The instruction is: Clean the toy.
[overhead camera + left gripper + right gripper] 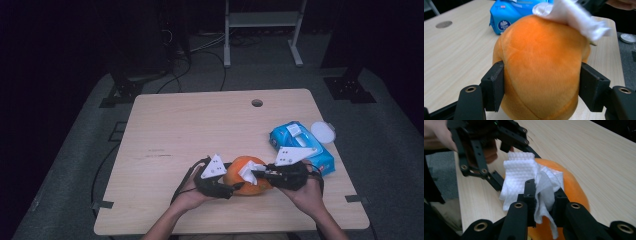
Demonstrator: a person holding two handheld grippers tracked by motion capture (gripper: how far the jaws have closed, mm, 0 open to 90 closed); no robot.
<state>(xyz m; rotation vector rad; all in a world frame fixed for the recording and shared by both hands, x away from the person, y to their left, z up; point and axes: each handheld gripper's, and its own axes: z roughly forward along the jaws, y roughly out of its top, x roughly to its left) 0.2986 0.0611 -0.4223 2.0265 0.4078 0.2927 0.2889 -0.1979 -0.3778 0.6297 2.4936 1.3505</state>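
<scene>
An orange plush pumpkin-like toy (pixel 245 176) sits near the front edge of the wooden bench (pixel 200 130), between the person's two hands. The left tool (pixel 541 87) has its jaws pressed against the toy's two flanks, gripping it; in the left gripper view the toy's underside is cut off by the frame. The right tool (pixel 543 195) pinches a crumpled white wet wipe (pixel 524 177) between its jaws, and the wipe rests on top of the toy. In the right gripper view the wipe and the jaws hide most of the toy, with just an orange curve showing to the right. In the high view the tools cover the toy's sides. Just behind the right hand (pixel 307 195) lies a blue pack of wipes (pixel 300 145), partly hidden by the grey plate. A round white lid (pixel 323 132) lies at the bench's right edge; whether it rests fully on the bench is hard to tell.
</scene>
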